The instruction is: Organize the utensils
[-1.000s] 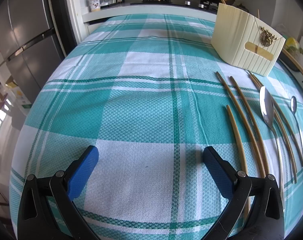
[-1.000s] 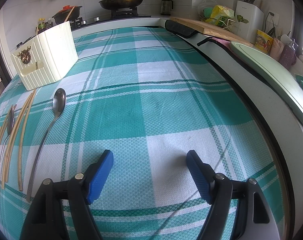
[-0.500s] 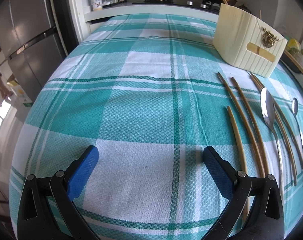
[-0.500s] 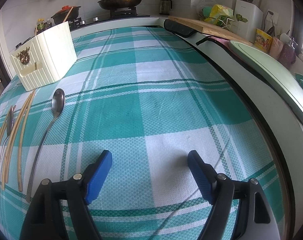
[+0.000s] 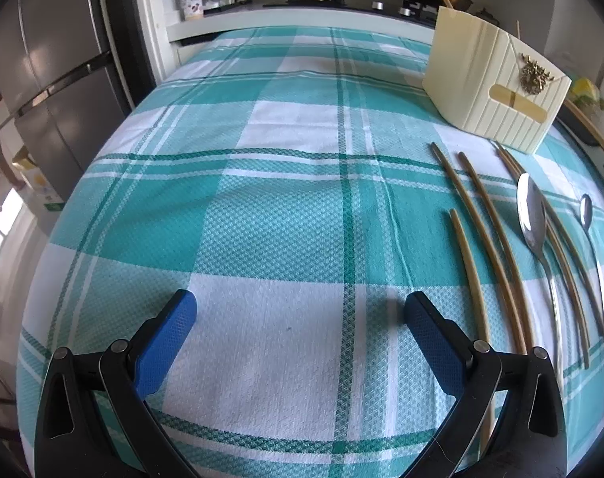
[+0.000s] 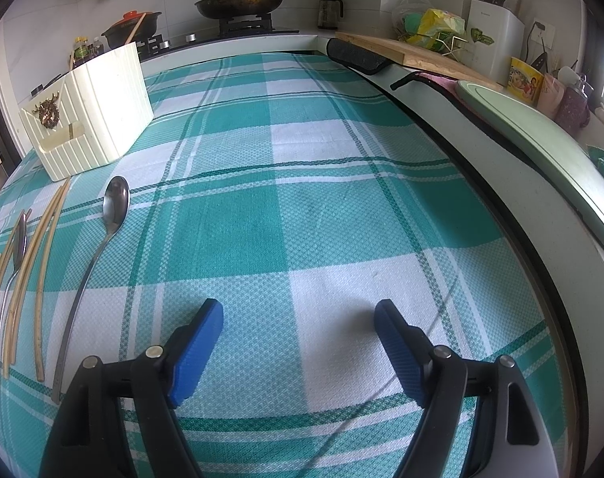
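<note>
Teal-and-white checked cloth [image 5: 262,215] covers the whole table, and from the left wrist view the left gripper [image 5: 298,318] hangs low over a bare white square with its jaws spread wide and nothing between the blue pads [image 5: 164,342]. Off to its right lie the utensils: several bamboo chopsticks [image 5: 489,239] running roughly side by side, a big metal spoon [image 5: 531,215] crossing among them, and a smaller spoon [image 5: 585,211] further out. Beyond their far tips stands the cream ribbed holder [image 5: 497,91], upright, just past the ends of the sticks. The nearest, shorter chopstick passes right beside the right-hand finger, so I'd say that one is the easiest first pick: swing slightly right, straddle it near the middle and close squarely across it, or it will roll on the weave.

From the right wrist view the right gripper [image 6: 298,322] is likewise wide apart and empty, over open cloth. The large spoon [image 6: 112,207] lies to its left with the handle trailing toward the camera, the chopsticks [image 6: 43,247] and small spoon [image 6: 20,235] beyond it, and the holder [image 6: 91,107] behind them. For this hand the spoon's thin handle looks nearest; gripping it toward the bowl end should keep it from tipping when it is lifted toward the holder's open top.
</note>
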